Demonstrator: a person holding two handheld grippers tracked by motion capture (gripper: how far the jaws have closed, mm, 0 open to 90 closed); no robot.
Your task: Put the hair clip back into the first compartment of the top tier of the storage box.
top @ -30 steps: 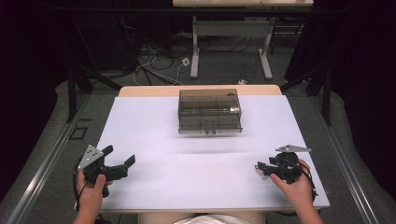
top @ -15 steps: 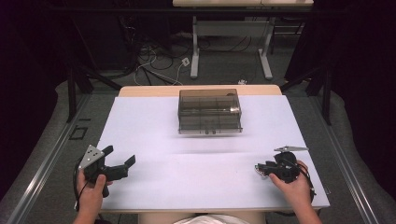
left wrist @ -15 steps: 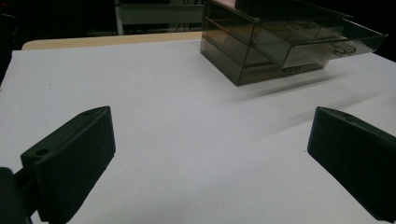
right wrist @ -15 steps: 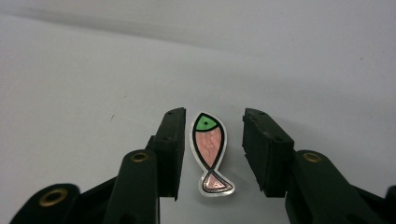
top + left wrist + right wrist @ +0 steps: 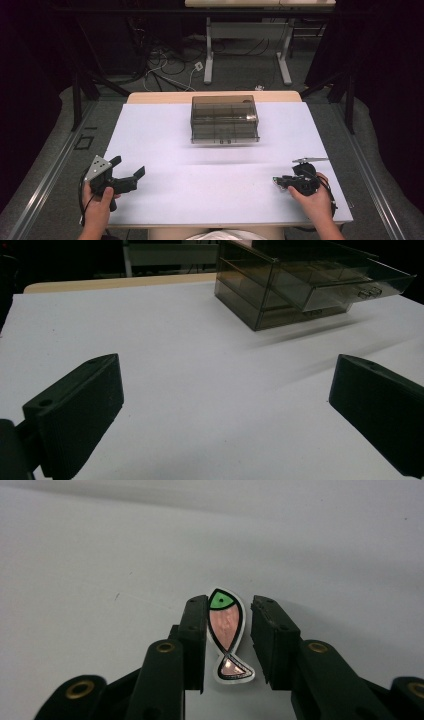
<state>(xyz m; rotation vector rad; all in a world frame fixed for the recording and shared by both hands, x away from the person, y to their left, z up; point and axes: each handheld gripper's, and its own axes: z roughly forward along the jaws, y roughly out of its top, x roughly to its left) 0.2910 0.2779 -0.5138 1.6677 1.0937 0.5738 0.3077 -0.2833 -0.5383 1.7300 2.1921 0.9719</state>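
Right tool (image 5: 229, 630) has just been closing around fish sticker (image 5: 226, 630).

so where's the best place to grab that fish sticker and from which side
Grip the fish sticker across its pink body, the widest part, coming straight down from above with one jaw on each long edge. It lies flat on the white table, so only the thin edges give purchase; the tail narrows too much. The right gripper already straddles the body, its jaws having just been closing, with a small gap on one side.
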